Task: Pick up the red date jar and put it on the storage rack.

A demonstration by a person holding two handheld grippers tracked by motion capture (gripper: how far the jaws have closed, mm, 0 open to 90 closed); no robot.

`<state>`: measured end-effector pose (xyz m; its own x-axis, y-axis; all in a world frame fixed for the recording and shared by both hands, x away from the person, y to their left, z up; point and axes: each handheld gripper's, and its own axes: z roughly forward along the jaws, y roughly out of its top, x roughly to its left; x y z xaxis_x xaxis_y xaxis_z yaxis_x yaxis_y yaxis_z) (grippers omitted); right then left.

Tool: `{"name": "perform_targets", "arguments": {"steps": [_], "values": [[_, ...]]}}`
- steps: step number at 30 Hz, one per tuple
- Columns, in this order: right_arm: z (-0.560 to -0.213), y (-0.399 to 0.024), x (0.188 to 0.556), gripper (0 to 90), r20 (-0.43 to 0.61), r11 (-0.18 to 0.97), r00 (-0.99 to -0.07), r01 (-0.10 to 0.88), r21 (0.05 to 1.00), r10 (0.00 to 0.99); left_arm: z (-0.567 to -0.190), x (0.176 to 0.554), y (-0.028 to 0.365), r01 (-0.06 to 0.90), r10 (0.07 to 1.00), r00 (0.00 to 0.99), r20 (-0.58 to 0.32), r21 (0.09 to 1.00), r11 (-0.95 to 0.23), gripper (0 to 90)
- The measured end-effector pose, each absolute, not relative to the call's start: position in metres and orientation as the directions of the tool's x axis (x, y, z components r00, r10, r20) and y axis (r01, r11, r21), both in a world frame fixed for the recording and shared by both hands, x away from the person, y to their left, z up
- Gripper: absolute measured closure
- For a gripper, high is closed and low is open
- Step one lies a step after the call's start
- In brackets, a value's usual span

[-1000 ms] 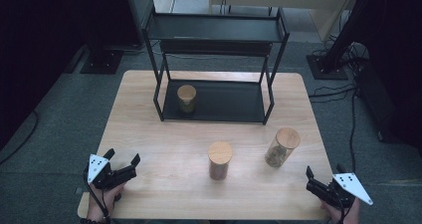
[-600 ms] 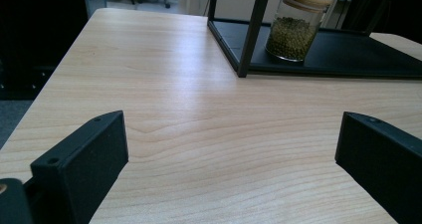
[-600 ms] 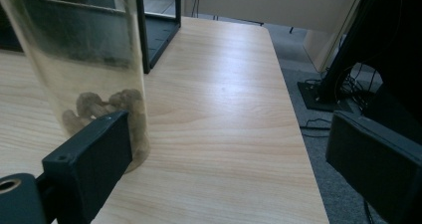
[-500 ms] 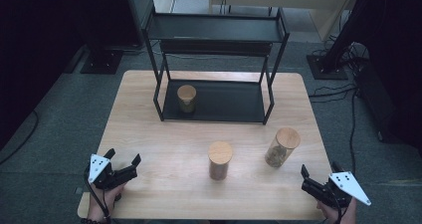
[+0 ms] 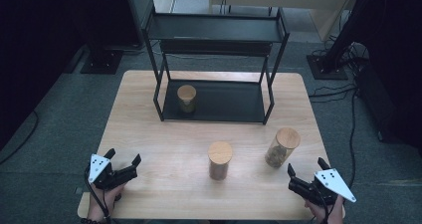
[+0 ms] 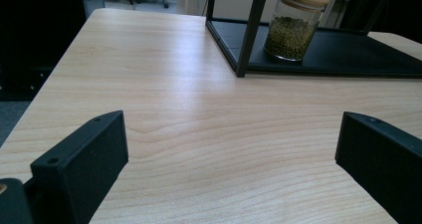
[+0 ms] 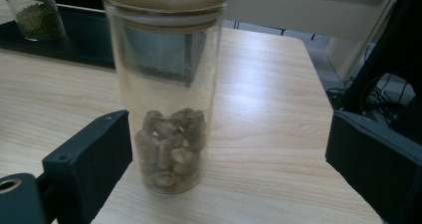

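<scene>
Glass jar (image 7: 166, 92) with brown pieces, wooden lid on, upright on table (image 5: 164, 134) right front. Right gripper (image 5: 304, 176) just short of it, jaws wide, empty. Left gripper (image 5: 122, 162) open, empty.

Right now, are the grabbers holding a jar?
No. The right gripper is open, its jaws apart from the nut jar. The left gripper is open over bare table.

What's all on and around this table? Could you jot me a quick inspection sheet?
Surface: wooden table, bare wood, clean.
Job's things: tall jar of brown pieces near the right gripper; middle jar; green-bean jar on the rack's lower shelf.
Clutter: nothing seen.
Grippers: left gripper open over bare wood; right open, facing the tall jar, apart from it.
Cables: bundle on floor, right.
Surroundings: grey carpet, dark stands.
</scene>
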<state>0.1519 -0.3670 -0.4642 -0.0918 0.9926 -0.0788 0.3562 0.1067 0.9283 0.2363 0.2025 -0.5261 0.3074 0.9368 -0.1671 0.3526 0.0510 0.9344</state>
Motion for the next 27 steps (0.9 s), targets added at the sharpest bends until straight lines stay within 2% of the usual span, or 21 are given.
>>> {"name": "perform_targets", "arguments": {"steps": [27], "values": [[-0.475,-0.319,0.164,4.1,-0.079,0.147,-0.194,0.364,0.920,0.978,-0.526,0.237,0.203,0.358,0.933,0.314,-0.174,0.932,0.054,0.3]]}}
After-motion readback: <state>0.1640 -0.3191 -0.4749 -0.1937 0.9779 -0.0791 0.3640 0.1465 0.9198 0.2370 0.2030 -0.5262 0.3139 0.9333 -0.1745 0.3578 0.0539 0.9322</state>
